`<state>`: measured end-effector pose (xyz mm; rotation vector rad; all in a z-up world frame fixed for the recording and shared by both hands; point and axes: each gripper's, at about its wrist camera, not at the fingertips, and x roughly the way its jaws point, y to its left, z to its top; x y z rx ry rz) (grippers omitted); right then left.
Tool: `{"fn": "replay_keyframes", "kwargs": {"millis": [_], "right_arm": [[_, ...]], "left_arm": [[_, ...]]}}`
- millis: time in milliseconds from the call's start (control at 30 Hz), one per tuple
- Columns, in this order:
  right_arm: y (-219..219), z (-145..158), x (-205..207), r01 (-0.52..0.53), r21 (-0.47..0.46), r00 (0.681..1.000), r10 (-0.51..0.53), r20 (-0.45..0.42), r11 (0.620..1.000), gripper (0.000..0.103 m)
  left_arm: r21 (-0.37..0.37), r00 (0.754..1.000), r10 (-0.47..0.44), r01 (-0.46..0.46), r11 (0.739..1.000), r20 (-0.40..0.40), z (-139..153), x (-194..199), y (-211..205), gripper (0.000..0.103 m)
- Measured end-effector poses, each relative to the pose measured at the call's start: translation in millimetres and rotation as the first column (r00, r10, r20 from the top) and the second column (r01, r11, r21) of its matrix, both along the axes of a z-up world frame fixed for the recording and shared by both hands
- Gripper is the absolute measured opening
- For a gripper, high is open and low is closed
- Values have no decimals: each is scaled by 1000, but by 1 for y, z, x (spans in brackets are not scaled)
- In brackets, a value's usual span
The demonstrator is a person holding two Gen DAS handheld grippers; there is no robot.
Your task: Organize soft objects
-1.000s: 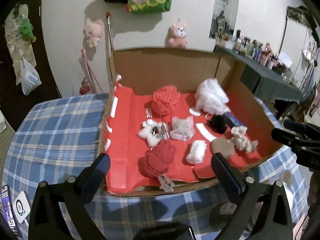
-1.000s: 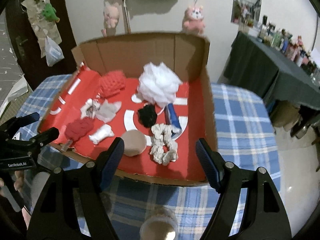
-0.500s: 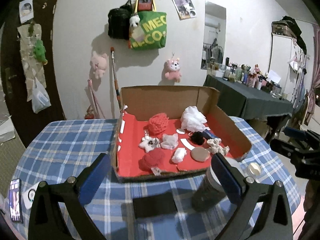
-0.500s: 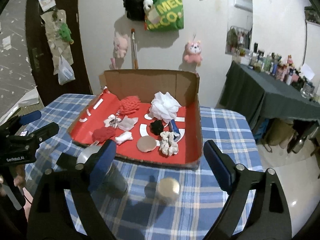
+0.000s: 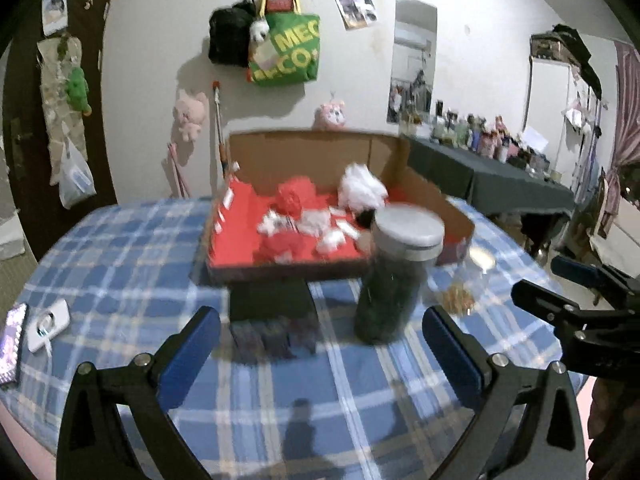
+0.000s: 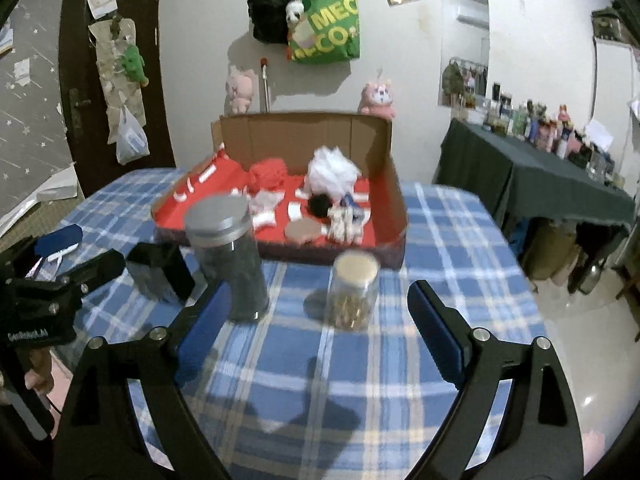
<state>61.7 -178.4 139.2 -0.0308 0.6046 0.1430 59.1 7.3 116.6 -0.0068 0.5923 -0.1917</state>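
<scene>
Cardboard box; two lidded jars before it.

left wrist cam: near-left edge of the tabletop, tilted down, facing far wall; cardboard box mid-distance.
right wrist cam: near-right, same heading and tilt.
shared: box, dark jar, small jar.
cross-view: each sees the other gripper at its frame edge.

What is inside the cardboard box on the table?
The cardboard box holds a white pouf, a red knitted piece, a black fluffy piece and a tan disc. The dark jar covers its front left corner.
</scene>
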Motion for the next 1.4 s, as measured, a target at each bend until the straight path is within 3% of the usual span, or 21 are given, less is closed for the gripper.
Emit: {"fn": "replay_keyframes", "kwargs": {"millis": [300, 633, 767, 1400], "right_arm": [[0, -59, 6, 23, -14, 993, -25, -115, 1000, 90], [-4, -99, 27, 71, -36, 975, -77, -210, 997, 90], [-3, -105, 31, 85, -58, 969, -96, -226, 995, 90], [-4, -108, 36, 110, -60, 965, -121, -232, 992, 95]], "left_arm": [[24, 990, 47, -45, 999, -130, -56, 15, -5, 103], [85, 972, 96, -79, 993, -212, -86, 28, -12, 103], [87, 963, 119, -101, 991, -241, -91, 35, -10, 103], [109, 961, 140, -117, 987, -237, -94, 38, -12, 103]]}}
